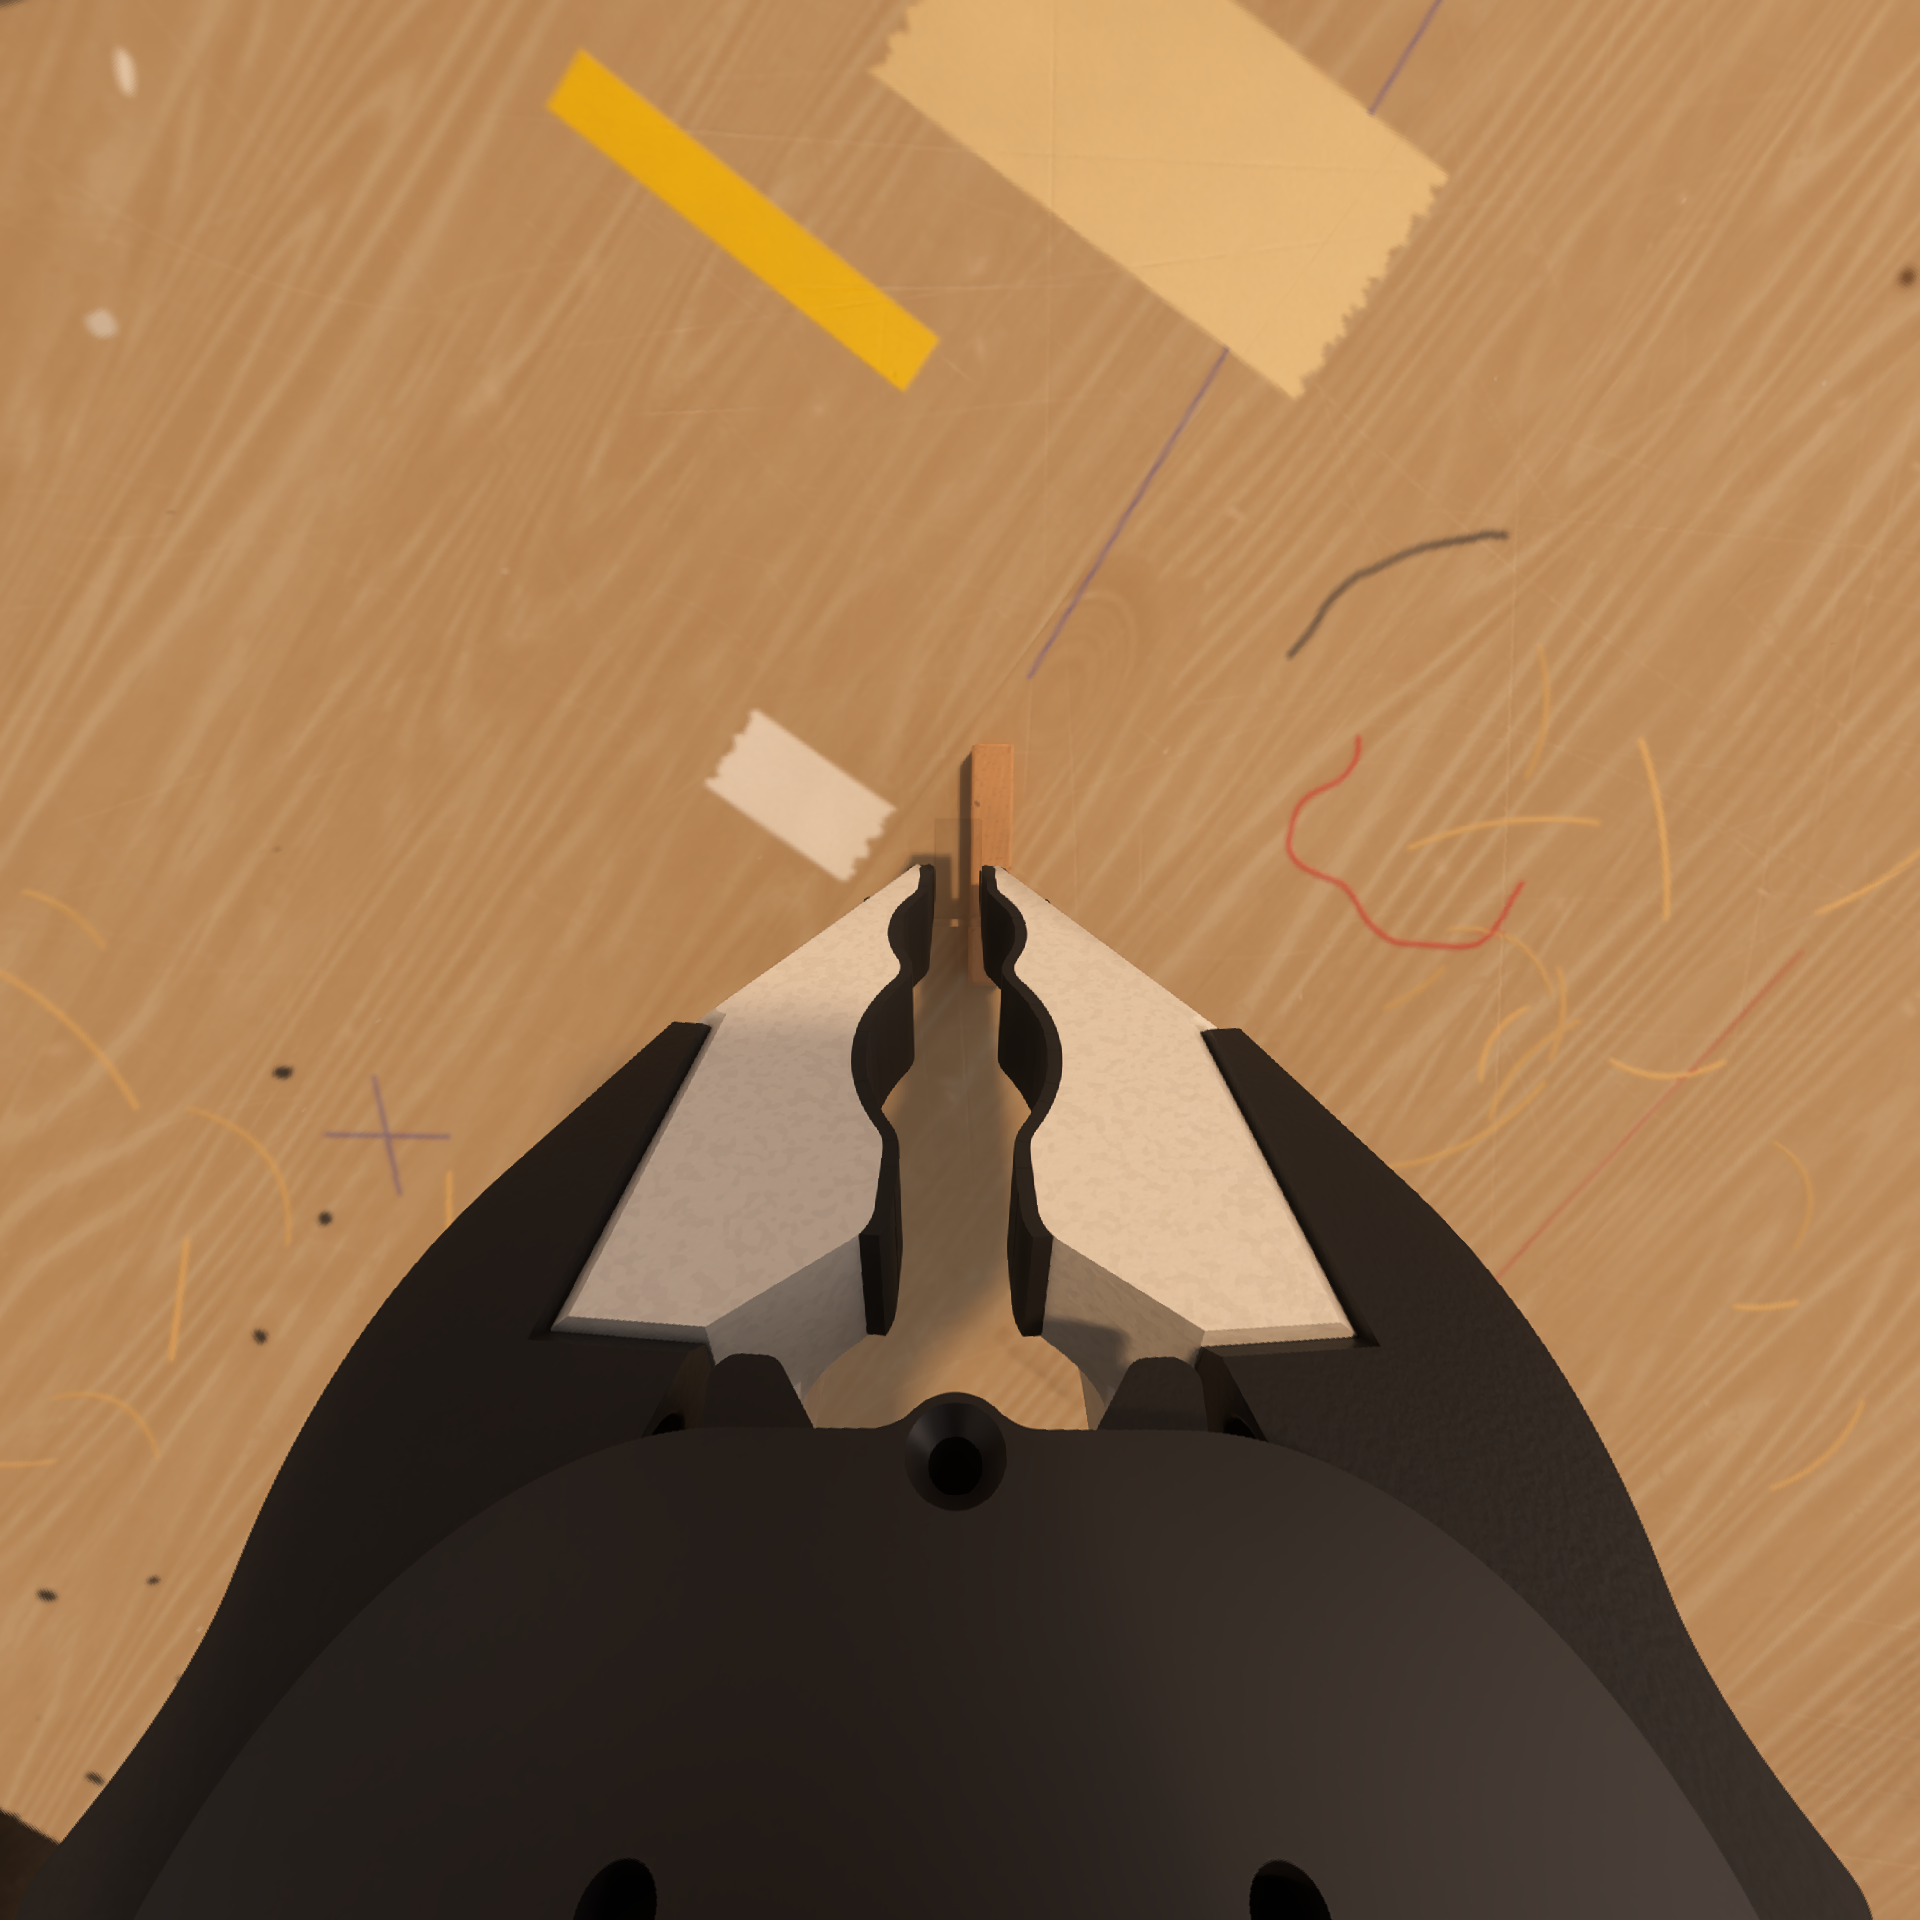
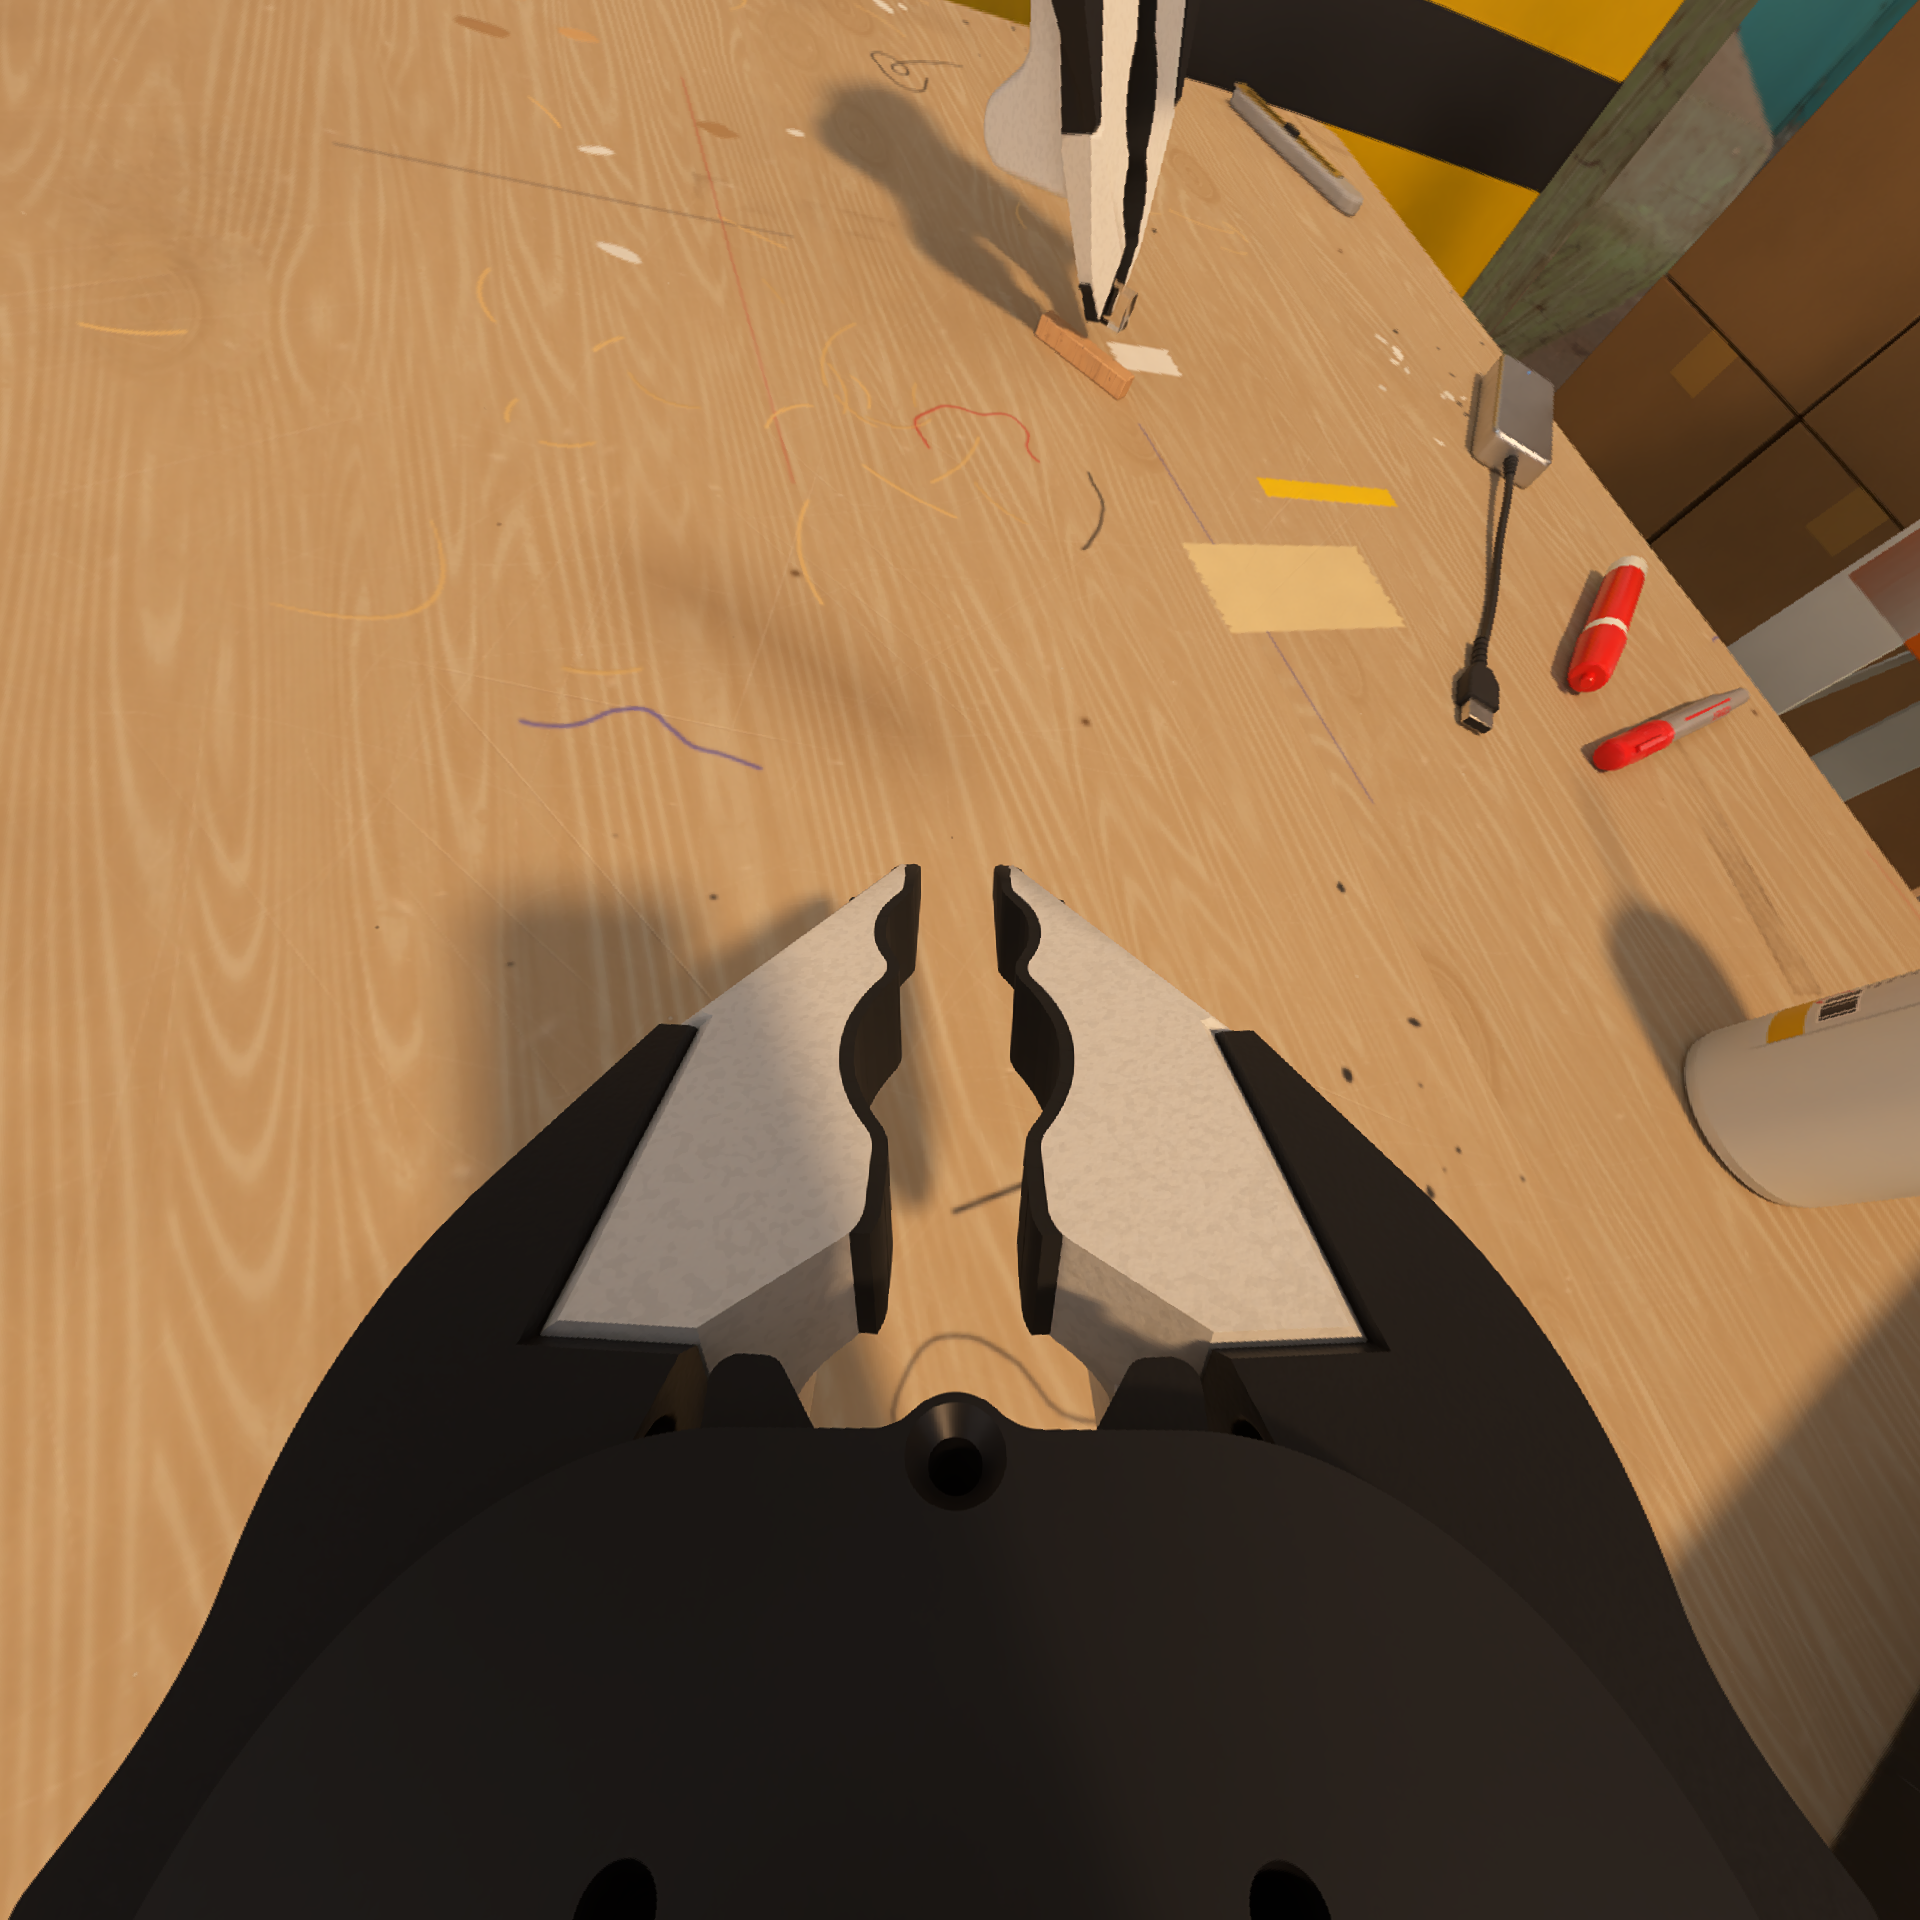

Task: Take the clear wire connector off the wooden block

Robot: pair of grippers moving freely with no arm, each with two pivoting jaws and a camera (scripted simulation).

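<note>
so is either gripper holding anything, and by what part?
The left gripper is closed around the clear wire connector at its fingertips, over the wooden block; which part is unclear. The right gripper holds nothing.

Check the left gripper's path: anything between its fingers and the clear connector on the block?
Nothing visible. The left gripper is right over the wooden block, and the clear wire connector shows faintly at its fingertips. Whether they touch it can't be told.

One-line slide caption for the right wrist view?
Right gripper idles above the workbench while the left gripper reaches the wooden block.
</note>
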